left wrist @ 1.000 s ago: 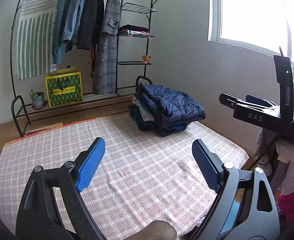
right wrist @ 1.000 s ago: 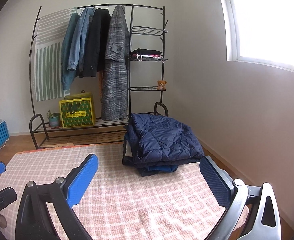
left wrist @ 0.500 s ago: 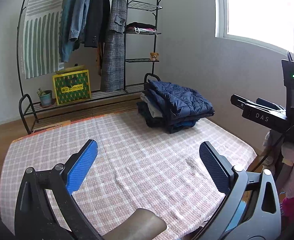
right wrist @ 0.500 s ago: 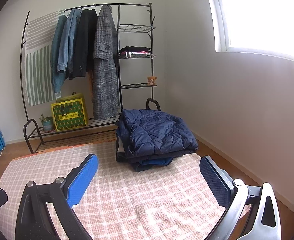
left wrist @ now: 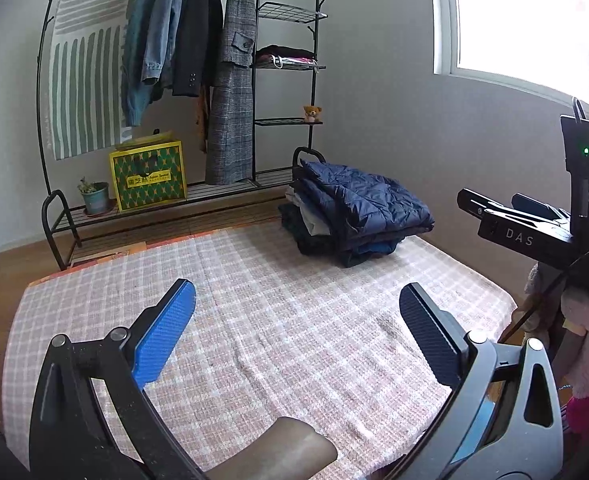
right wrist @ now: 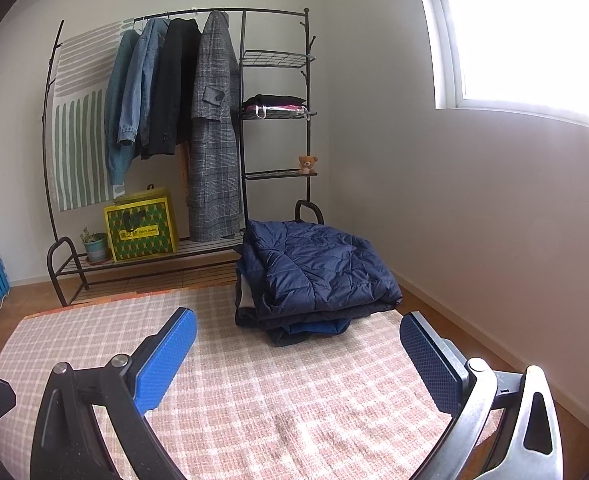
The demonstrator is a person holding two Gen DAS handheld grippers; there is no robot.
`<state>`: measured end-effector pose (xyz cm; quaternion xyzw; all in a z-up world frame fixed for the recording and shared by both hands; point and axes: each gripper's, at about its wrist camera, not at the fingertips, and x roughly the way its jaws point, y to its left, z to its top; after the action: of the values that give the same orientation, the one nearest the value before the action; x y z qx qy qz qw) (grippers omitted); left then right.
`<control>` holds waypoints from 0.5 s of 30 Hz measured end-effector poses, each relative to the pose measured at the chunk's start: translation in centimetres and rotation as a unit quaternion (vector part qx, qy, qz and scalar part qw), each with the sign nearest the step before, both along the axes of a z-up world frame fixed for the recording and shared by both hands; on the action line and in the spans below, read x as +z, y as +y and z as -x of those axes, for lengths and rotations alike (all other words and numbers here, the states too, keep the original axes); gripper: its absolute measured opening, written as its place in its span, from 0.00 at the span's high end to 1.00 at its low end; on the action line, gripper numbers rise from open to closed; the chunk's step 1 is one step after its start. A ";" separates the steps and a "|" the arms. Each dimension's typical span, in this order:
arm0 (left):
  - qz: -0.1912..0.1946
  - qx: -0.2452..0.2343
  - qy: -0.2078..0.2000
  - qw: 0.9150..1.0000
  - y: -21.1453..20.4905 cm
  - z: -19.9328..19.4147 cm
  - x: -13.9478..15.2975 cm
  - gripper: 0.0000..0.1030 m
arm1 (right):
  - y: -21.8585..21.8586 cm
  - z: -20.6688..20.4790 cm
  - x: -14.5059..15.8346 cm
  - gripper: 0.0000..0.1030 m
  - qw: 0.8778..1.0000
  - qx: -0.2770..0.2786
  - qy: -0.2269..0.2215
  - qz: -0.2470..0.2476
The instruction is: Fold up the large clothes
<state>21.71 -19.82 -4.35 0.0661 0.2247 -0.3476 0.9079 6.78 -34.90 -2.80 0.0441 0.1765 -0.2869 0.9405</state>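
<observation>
Since a second ago the left tool (left wrist: pixel 294 312) has spread slightly wider, empty over the checked blanket (left wrist: pixel 254 300). From the right view, the right tool (right wrist: pixel 296 336) gapes empty too; folded navy jacket (right wrist: pixel 314 268) tops the far-right pile, so another garment seems due.

- pale grey walls (right wrist: pixel 474 200), daylight from a blown-out window (right wrist: pixel 534 32) at right
- black metal clothes rack (right wrist: pixel 243 120) against the far wall, coats hanging
- wooden floor (right wrist: pixel 434 300); what looks like a checked pink rug (right wrist: pixel 274 380)
</observation>
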 end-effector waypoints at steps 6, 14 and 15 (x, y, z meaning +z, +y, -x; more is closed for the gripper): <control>0.001 0.001 -0.001 1.000 -0.1 0.0 0.0 0.00 | 0.3 0.0 0.0 0.00 1.000 -0.001 0.000 0.006; 0.000 -0.001 -0.002 1.000 -0.1 0.1 0.0 0.00 | 0.3 0.0 -0.1 0.00 1.000 -0.001 0.001 0.007; 0.000 -0.001 -0.002 1.000 -0.1 0.1 0.1 0.00 | 0.3 0.0 -0.1 0.00 1.000 -0.001 0.000 0.007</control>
<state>21.62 -19.89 -4.29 0.0670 0.2228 -0.3480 0.9082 6.81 -34.63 -2.90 0.0373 0.1748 -0.2890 0.9405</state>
